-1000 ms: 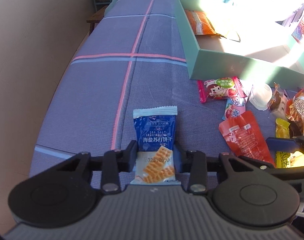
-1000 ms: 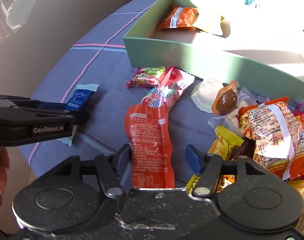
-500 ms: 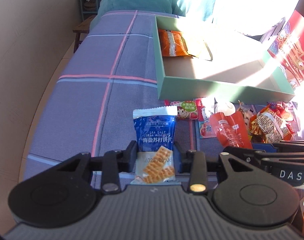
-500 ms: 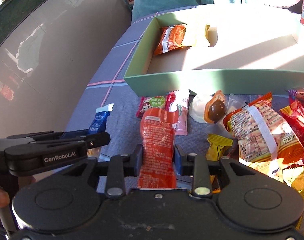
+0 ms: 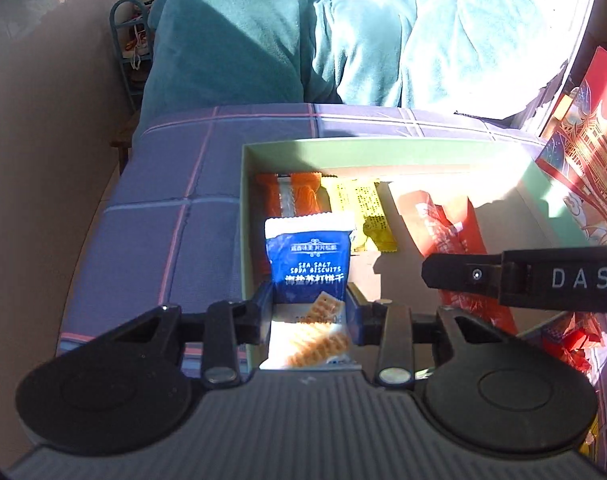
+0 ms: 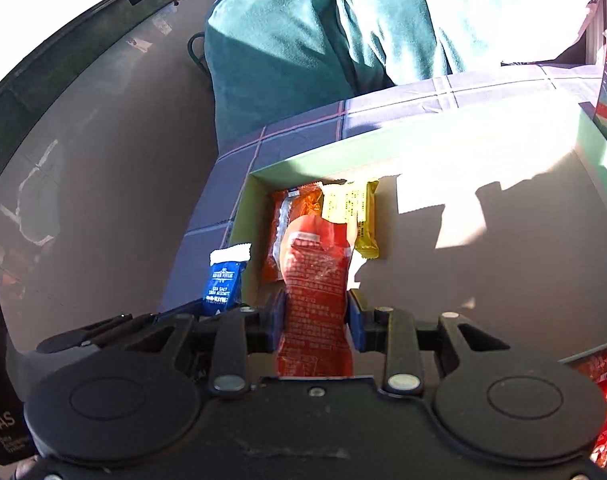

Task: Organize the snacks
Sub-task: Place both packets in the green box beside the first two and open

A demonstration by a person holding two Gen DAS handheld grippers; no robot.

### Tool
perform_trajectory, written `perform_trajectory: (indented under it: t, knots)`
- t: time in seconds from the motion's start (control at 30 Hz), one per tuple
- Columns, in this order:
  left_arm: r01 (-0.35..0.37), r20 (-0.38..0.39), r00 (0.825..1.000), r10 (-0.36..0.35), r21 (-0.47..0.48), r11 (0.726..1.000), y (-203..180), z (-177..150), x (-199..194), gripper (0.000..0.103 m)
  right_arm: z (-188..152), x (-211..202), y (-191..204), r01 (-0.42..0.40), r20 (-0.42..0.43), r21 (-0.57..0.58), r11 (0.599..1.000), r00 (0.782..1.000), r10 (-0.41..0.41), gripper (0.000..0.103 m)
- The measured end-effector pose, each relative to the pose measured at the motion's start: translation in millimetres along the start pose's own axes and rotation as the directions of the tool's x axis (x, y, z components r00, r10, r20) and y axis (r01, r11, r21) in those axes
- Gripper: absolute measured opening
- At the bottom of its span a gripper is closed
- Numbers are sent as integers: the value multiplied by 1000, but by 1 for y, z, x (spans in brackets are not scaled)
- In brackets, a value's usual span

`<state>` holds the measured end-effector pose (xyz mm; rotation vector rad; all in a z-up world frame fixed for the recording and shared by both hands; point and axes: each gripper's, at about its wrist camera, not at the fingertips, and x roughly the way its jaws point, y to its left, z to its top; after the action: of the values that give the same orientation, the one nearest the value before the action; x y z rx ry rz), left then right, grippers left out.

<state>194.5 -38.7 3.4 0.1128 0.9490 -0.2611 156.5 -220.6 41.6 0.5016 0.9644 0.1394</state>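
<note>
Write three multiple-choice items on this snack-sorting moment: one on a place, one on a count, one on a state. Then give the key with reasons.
1. Where do the orange packet and yellow packet lie?
A. In the near right corner of the green box
B. Side by side at the box's far left corner
C. On the checked cloth outside the box

2. How many packets lie on the box floor, not held?
A. Two
B. Four
C. None

3. What is the state of the right gripper?
A. Open and empty
B. Shut on the blue biscuit packet
C. Shut on the red packet

Key:
1 B: both views show them together against the far wall, at the left end.
2 A: only the orange and yellow packets rest there.
3 C: its pads press the red packet's sides; the left gripper holds the blue one.
</note>
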Motion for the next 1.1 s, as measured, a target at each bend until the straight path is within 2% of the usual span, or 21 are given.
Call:
perform_trajectory:
  t: [0.17, 0.23, 0.27, 0.3, 0.33, 0.37, 0.4, 0.53, 0.63, 0.83, 1.1]
  knots:
    - [-8, -34, 999, 8, 21, 1000, -1, 1, 24, 36, 12, 36, -11, 1, -48, 17, 1000, 999, -1, 32]
    - [-13, -44, 999, 15, 40, 999, -3, -2, 29, 36, 16, 45, -15, -9, -64, 26, 1000, 998, 11, 37]
    - [-15, -43, 999, 17, 46, 999, -3, -2, 29, 40, 19, 50, -17, -23, -75, 39, 999, 997, 26, 37]
    - [-18, -38, 999, 20, 51, 999, -5, -2, 29, 47, 21, 52, -19, -34, -82, 51, 998, 996, 38, 45]
    - [-19, -28, 999, 20, 51, 999, -5, -2, 27, 67, 17, 54, -18, -38, -83, 64, 997, 996, 43, 62]
    - [-24, -13, 1000, 25, 48, 999, -5, -2, 24, 82, 18, 53, -17, -30, -72, 63, 998, 997, 35, 70]
    - [-33, 3, 999, 32, 45, 998, -5, -2, 20, 86, 19, 50, -18, -23, -59, 59, 998, 998, 27, 79]
    - [-35, 29, 999, 34, 14, 999, -2, -1, 5, 99, 22, 39, -20, -11, -28, 50, 999, 1000, 12, 98]
    - [-34, 29, 999, 34, 6, 999, -3, -2, -3, 101, 19, 24, -21, 23, -7, 27, 999, 1000, -23, 103]
    - [-14, 37, 999, 14, 0, 1000, -13, -14, -26, 103, 7, -9, -23, 47, 17, 11, 999, 999, -47, 103]
    - [16, 6, 1000, -16, 56, 998, -42, -48, -45, 103, -29, -54, -28, 69, 35, -10, 998, 997, -68, 103]
